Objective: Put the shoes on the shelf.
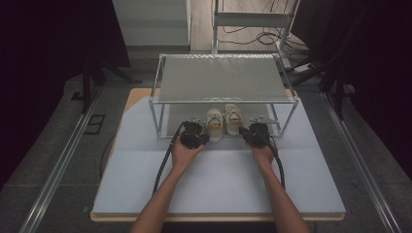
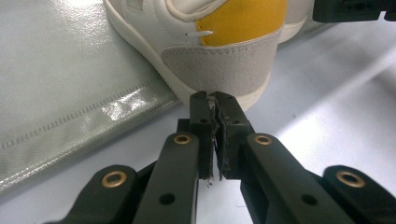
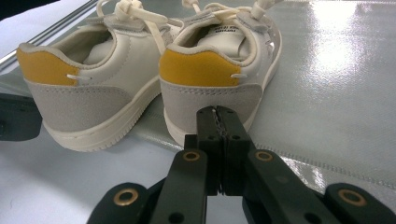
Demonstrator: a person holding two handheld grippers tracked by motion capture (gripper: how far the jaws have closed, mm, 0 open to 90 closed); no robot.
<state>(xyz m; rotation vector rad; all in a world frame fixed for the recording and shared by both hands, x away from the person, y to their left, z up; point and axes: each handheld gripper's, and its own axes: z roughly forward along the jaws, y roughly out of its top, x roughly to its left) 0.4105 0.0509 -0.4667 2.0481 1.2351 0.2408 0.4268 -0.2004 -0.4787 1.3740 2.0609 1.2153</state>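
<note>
I hold my left gripper just behind the heel of the left small cream-white sneaker with a yellow heel patch and grey suede heel band. In the left gripper view that sneaker fills the top of the picture and my gripper has its jaws pressed together with nothing between them, the tips right at the sole's back edge; I cannot tell whether they touch it.

My right gripper sits behind the matching right sneaker. In the right gripper view its jaws are likewise closed on nothing, the gripper pointing at the grey heel band of the nearer sneaker, with the other sneaker just beside it.

Both sneakers stand upright, side by side, heels toward me, on the silvery grey fabric lower shelf of a metal-framed two-tier shoe rack. Their heels lie at the shelf's front edge, under the upper shelf. The rack stands at the far half of the pale blue-grey tabletop, and my forearms reach across its near half.
</note>
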